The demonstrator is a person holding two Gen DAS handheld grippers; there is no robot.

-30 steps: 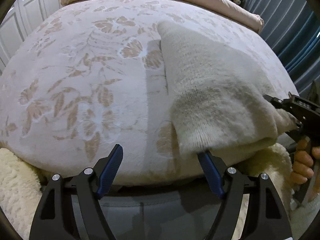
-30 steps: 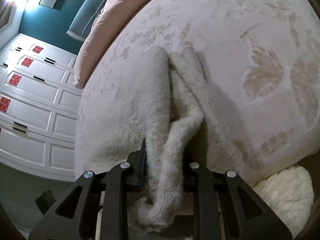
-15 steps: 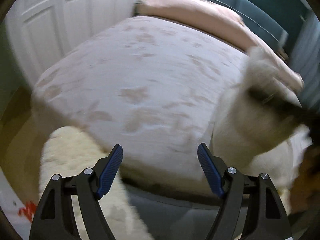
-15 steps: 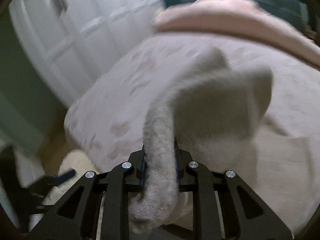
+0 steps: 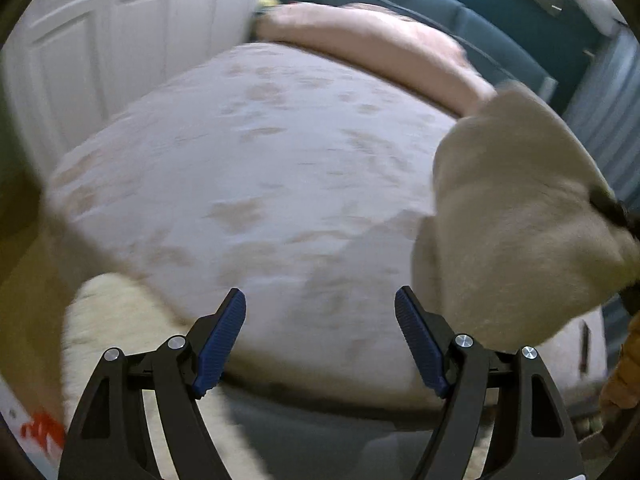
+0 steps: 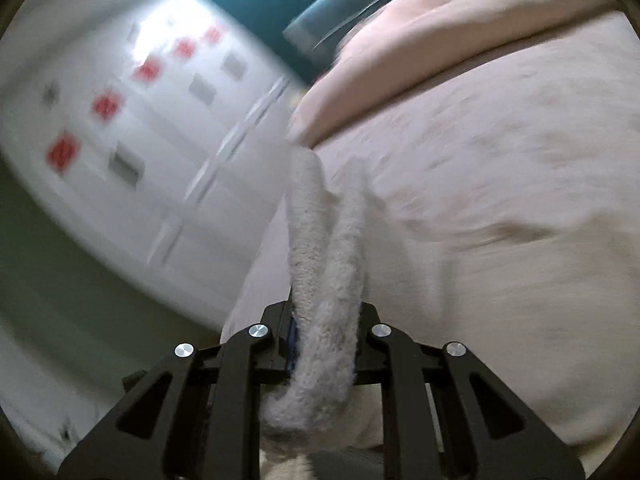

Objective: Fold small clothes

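The right gripper [image 6: 326, 344] was clamped on a bunched fold of the cream knitted garment [image 6: 320, 300], its jaws closing further on the fabric pinched between them. From the right wrist view, the garment ran forward out of the jaws as two fuzzy ridges, lifted off the bed [image 6: 500, 200], with a short end hanging below the jaws. In the left wrist view, the same garment [image 5: 516, 224] hung as a broad sheet at the right of the frame, above the bed's near right part, with a dark piece of the right gripper [image 5: 612, 208] showing at its upper right edge.

The left gripper [image 5: 320, 336] was released: its blue pads [image 5: 220, 344] stood wide apart with nothing between them, and only the bedspread [image 5: 260, 184] lay ahead. It was clear of the garment, which hung to its right.

Surroundings:
- A pink folded duvet or pillow roll [image 5: 372, 44] lay across the far end of the bed, in front of a teal headboard [image 5: 460, 12].
- White panelled wardrobe doors [image 5: 120, 52] stood to the left of the bed; in the right wrist view they carried red markings [image 6: 106, 104], blurred.
- A white fluffy rug [image 5: 116, 320] lay on the floor at the bed's near left corner.
- Blue-grey curtains [image 5: 608, 120] hung behind the garment, partly hidden by it.
- Both views were motion-blurred, so the bedspread pattern was indistinct.
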